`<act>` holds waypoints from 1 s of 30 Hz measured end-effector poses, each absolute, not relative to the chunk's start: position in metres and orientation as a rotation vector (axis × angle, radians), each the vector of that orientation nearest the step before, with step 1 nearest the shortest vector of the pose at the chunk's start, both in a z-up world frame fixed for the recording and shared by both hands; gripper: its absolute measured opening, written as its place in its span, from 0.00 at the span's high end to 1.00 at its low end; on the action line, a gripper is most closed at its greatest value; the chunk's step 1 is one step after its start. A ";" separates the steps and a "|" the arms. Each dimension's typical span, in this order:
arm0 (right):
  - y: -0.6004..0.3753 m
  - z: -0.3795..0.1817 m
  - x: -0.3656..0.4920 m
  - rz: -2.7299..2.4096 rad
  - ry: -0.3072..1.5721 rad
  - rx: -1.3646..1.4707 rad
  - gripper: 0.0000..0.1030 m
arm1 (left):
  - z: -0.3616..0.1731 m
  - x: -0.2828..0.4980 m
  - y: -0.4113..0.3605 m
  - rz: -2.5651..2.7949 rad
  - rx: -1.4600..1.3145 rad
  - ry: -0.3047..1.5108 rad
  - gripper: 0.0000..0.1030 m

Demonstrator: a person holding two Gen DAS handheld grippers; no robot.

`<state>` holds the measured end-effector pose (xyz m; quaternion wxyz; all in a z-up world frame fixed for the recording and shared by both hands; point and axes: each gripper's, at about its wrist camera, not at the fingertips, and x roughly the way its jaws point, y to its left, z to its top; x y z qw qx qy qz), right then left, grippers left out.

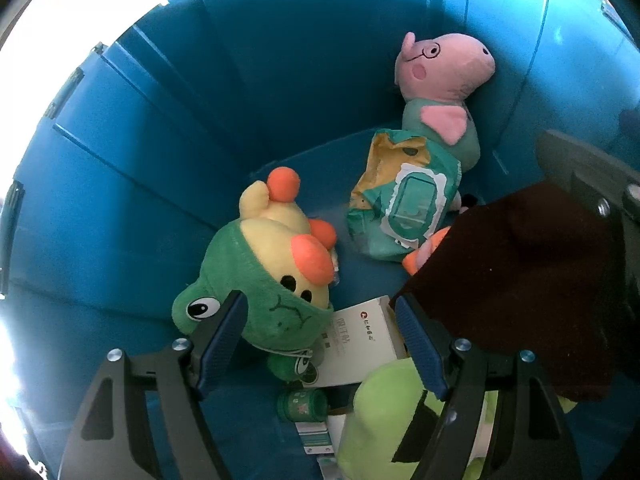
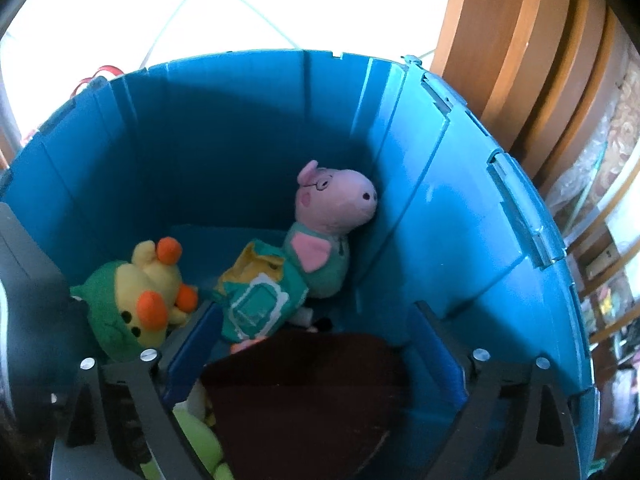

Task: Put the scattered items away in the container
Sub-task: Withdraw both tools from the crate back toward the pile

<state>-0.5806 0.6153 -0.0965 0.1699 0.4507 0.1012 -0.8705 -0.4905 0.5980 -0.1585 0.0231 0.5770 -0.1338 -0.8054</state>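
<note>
Bright tiled floor (image 2: 120, 4) and brown wooden furniture (image 2: 520, 60) show past the rim of the blue container (image 2: 240, 128), whose ribbed walls fill both views and surround everything else.

Largest inside it is a dark brown cloth (image 2: 304, 392), lying between the spread right fingers (image 2: 434, 354) without either pad pressing on it; in the left wrist view the same cloth sits just right of the left fingers (image 1: 418, 344). No earlier view is given to compare against, so only the present wide stance of the right gripper (image 2: 316, 344) can be told.

A pink pig plush (image 2: 332, 216) leans its head against the container wall ahead of the right fingers, well beyond the tips. A green and yellow wipes pack (image 2: 256, 300) lies against the pig's body, just ahead of the left-hand fingertip in that view.

A yellow duck plush in a green frog hood (image 1: 264, 280) lies just ahead of the left gripper (image 1: 320, 336), its hood overlapping the left-hand fingertip; whether they touch I cannot tell. The left fingers stand partly apart, pinching nothing.

A lime green plush (image 1: 384, 420) sits low between the left fingers, close to the camera. A white box (image 1: 360, 340) with print lies between those tips, under the frog hood's edge. A small green bottle (image 1: 304, 402) lies below the box, nearer the camera
</note>
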 end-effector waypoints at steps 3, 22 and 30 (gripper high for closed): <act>0.615 -0.097 -0.581 -2.459 0.263 1.291 0.02 | -0.156 -0.490 0.596 -2.493 1.779 -0.396 0.26; 0.643 0.006 -0.500 -2.335 -0.062 1.068 0.00 | -0.001 -0.365 0.524 -2.756 1.342 -0.211 0.20; 0.610 0.061 -0.406 -2.264 -0.108 0.814 0.00 | 0.054 -0.279 0.431 -2.832 1.007 -0.047 0.12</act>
